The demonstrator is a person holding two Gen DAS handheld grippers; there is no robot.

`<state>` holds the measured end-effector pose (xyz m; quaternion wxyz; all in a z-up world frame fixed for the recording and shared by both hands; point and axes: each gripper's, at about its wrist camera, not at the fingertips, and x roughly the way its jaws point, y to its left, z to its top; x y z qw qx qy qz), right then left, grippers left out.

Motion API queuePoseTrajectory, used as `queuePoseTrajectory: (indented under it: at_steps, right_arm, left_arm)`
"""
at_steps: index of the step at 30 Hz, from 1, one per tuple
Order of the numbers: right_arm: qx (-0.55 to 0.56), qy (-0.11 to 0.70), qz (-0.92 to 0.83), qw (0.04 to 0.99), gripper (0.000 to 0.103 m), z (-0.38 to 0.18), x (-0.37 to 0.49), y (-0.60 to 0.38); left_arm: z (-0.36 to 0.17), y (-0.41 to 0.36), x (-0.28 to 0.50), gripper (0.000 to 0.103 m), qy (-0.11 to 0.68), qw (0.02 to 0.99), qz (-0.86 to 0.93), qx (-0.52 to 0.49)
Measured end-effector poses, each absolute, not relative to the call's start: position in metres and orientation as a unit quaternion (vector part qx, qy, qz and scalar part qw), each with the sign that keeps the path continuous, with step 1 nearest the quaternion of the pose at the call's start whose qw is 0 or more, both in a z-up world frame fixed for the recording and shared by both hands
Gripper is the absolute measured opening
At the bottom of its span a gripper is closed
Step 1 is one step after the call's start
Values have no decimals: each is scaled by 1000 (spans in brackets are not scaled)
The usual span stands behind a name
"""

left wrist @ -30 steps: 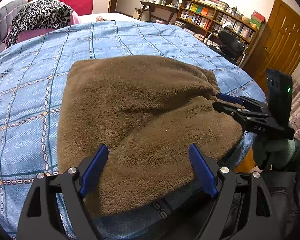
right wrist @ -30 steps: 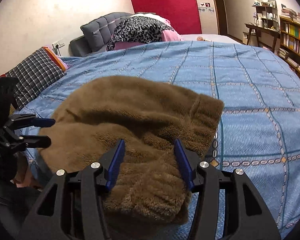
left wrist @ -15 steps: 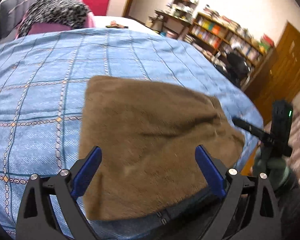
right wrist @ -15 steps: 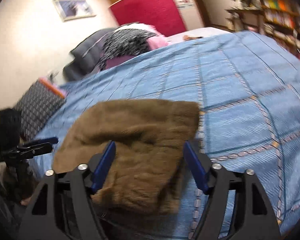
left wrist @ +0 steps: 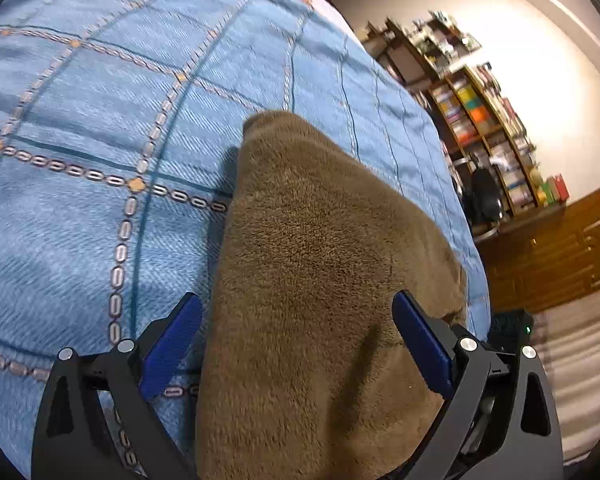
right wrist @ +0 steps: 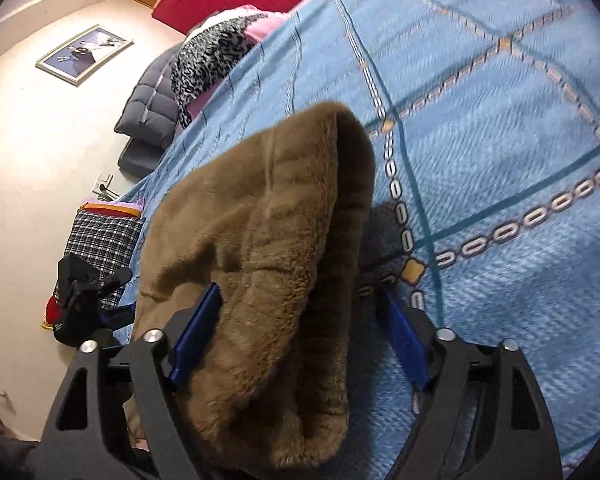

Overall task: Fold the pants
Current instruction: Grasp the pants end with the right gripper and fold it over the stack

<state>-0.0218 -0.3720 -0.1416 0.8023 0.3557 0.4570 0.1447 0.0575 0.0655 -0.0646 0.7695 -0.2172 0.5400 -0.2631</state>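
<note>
Both my left gripper [left wrist: 296, 344] and right gripper [right wrist: 300, 332] gape wide, gripping nothing, over the folded fuzzy brown fleece pants [left wrist: 320, 280] on the blue quilted bedspread [left wrist: 80, 120].

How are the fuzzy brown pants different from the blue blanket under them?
The pants are plain brown and fluffy; the blue bedspread has a woven look with chain-patterned check lines. The pants are bunched into a small bundle; the bedspread lies spread out wide. Both are soft cloth on the bed.
</note>
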Motion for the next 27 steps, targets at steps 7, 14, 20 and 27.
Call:
queuePoseTrajectory:
  at_steps: [7,14,20,27]
  right_arm:
    - [352,465,163,795,83,-142,-13,-361]
    - [364,468,191,782,69,-145,-2,-353]
    - [353,454,203,793,49,-135,-7,-356]
    - [312,409,217,830,45,-91,0,-356]
  left_arm:
    - [-86,58,71,95,571,736,-290,-219]
    - [-97,63,76,93,566,727,-300,-247]
    - [-84,57,70,62,554,737,-312,-229]
    - [-50,45,67,45,520,771,-315,-190]
